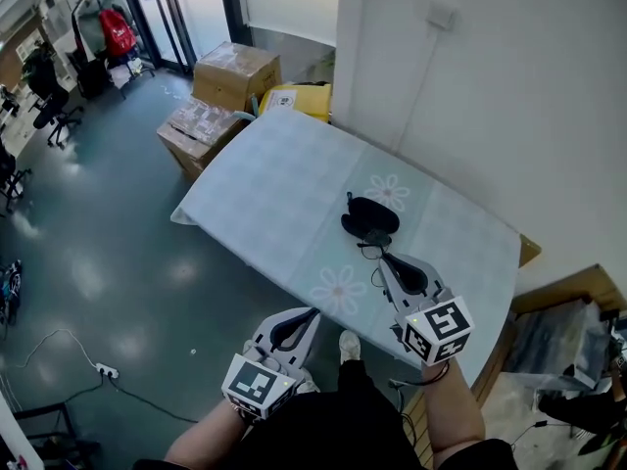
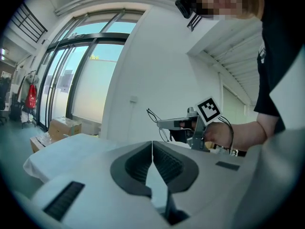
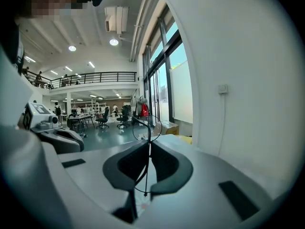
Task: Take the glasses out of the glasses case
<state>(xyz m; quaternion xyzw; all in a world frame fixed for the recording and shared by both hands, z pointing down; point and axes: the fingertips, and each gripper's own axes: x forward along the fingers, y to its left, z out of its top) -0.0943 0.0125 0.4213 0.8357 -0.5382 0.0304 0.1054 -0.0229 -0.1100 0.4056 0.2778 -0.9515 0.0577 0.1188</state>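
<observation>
The black glasses case [image 1: 367,219] lies open on the table [image 1: 274,184], which is covered with a pale blue flowered cloth. My right gripper [image 1: 384,259] hovers just in front of the case, shut on thin wire-framed glasses [image 1: 370,253]. In the right gripper view the glasses [image 3: 147,128] stick up from between the closed jaws of that gripper [image 3: 148,146], one round lens showing. My left gripper [image 1: 312,312] hangs off the table's near edge. It is shut with nothing in it [image 2: 152,145]. From the left gripper view I see the right gripper [image 2: 164,123] carrying the glasses [image 2: 155,118].
Cardboard boxes [image 1: 233,71] and a yellow item [image 1: 299,98] stand on the floor beyond the table's far end. A white wall [image 1: 490,86] runs along the table's right side. A power strip and cable [image 1: 106,370] lie on the floor at the left.
</observation>
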